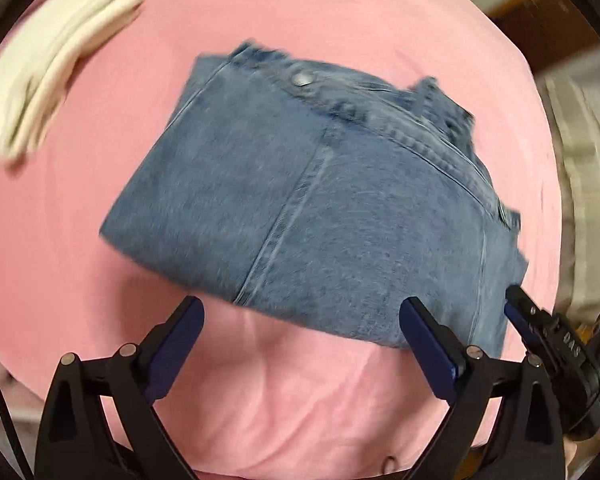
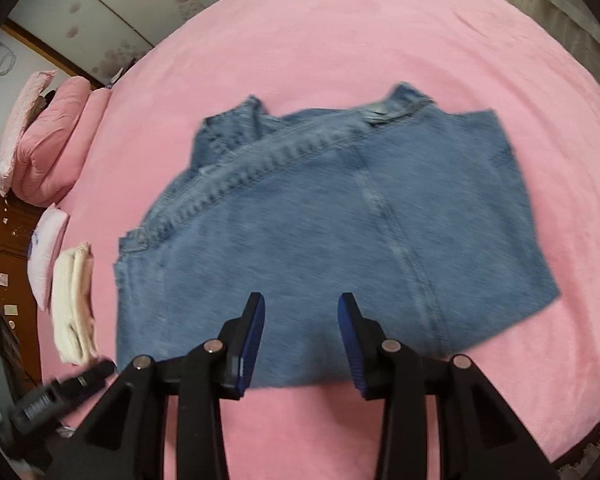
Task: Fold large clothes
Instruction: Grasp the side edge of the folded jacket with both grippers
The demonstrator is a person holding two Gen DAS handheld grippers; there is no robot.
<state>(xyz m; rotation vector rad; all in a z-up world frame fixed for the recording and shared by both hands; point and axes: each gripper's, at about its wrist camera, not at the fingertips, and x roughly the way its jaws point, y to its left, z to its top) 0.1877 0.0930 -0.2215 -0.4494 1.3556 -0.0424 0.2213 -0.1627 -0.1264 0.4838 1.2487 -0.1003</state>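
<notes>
A folded blue denim garment (image 1: 320, 208) lies flat on the pink bed sheet (image 1: 260, 32), a metal snap button near its far edge. It also shows in the right wrist view (image 2: 332, 216). My left gripper (image 1: 302, 312) is open and empty, fingers wide apart just short of the denim's near edge. My right gripper (image 2: 302, 308) is open and empty, its fingertips over the denim's near edge; it also shows at the right edge of the left wrist view (image 1: 548, 332).
A folded cream garment (image 1: 48, 68) lies on the sheet to the left, also in the right wrist view (image 2: 74, 304). Pink pillows (image 2: 56, 144) and a dark wooden headboard (image 2: 4, 264) stand at the far left. The pink sheet (image 2: 380, 40) stretches beyond the denim.
</notes>
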